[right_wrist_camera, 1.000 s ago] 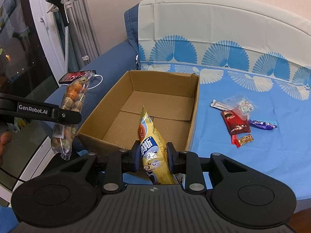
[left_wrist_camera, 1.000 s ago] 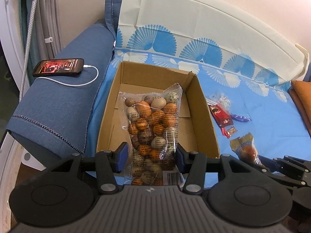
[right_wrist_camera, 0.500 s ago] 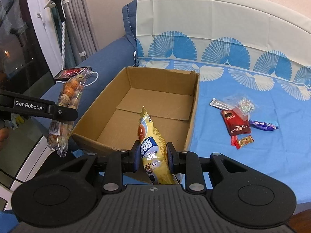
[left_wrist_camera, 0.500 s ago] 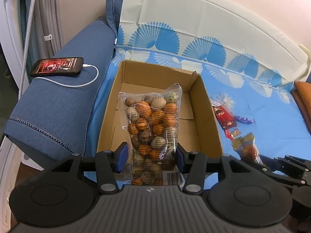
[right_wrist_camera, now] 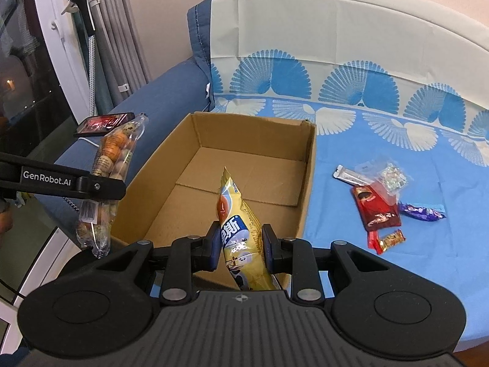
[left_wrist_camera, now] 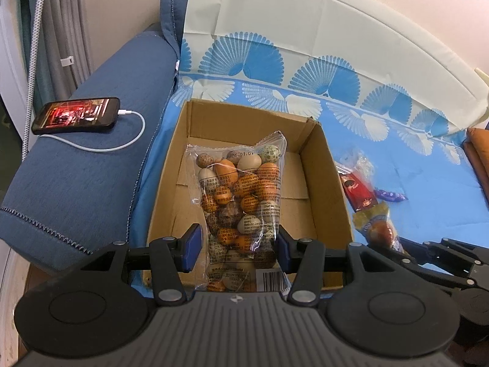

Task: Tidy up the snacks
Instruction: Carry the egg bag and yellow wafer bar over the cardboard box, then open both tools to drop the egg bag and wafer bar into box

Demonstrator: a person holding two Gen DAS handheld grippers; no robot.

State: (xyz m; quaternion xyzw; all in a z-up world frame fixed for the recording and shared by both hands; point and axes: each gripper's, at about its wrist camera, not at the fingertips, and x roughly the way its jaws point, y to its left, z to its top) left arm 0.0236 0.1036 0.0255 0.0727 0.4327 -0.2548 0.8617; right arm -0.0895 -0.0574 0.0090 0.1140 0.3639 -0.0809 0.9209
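Note:
My left gripper (left_wrist_camera: 237, 250) is shut on a clear bag of speckled candy eggs (left_wrist_camera: 241, 195) and holds it upright over the near end of an open cardboard box (left_wrist_camera: 333, 202). From the right wrist view the egg bag (right_wrist_camera: 111, 165) hangs just left of the box (right_wrist_camera: 308, 189). My right gripper (right_wrist_camera: 241, 250) is shut on a yellow snack packet (right_wrist_camera: 240, 229), held over the box's near edge. The packet also shows in the left wrist view (left_wrist_camera: 377, 229). The box's floor is bare.
Several small snacks lie on the blue sheet right of the box: a red packet (right_wrist_camera: 377, 211), a purple candy (right_wrist_camera: 421, 212), a clear bag (right_wrist_camera: 391, 174), a small orange bar (right_wrist_camera: 391, 240). A charging phone (left_wrist_camera: 76, 119) rests on the sofa arm (left_wrist_camera: 70, 177).
Both grippers have moved forward toward the box with their snacks still held. The left bag now hangs further over the box's near end.

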